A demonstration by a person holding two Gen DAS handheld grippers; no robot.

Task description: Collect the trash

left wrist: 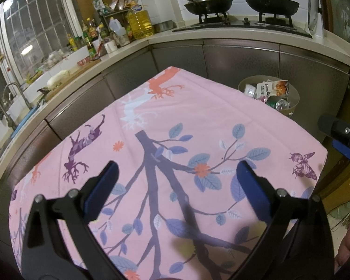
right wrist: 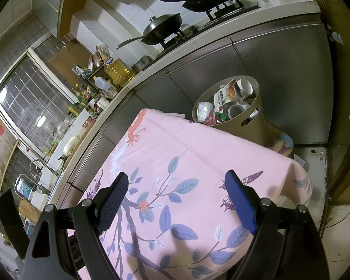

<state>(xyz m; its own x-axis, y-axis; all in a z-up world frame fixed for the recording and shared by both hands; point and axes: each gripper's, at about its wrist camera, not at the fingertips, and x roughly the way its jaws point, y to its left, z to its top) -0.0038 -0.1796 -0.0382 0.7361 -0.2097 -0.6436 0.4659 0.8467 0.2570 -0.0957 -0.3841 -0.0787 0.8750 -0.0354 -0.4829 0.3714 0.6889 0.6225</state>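
Observation:
A beige waste bin [left wrist: 294, 98] stands on the floor past the table's far right corner, full of cans, wrappers and paper cups. It also shows in the right wrist view [right wrist: 254, 121]. The table wears a pink cloth [left wrist: 198, 121] printed with branches and leaves; no trash lies on it. My left gripper [left wrist: 177, 175] is open and empty over the near part of the cloth. My right gripper [right wrist: 177, 186] is open and empty over the cloth's right side [right wrist: 186, 144]; part of it shows at the right edge of the left wrist view [left wrist: 345, 137].
A kitchen counter [left wrist: 133, 46] with steel cabinet fronts [left wrist: 240, 58] wraps behind the table. Oil bottles [left wrist: 140, 22] and condiments crowd its corner. Two woks [left wrist: 210, 2] sit on the stove. A sink [left wrist: 9, 116] is at the left. Tiled floor [right wrist: 338, 233] lies right of the table.

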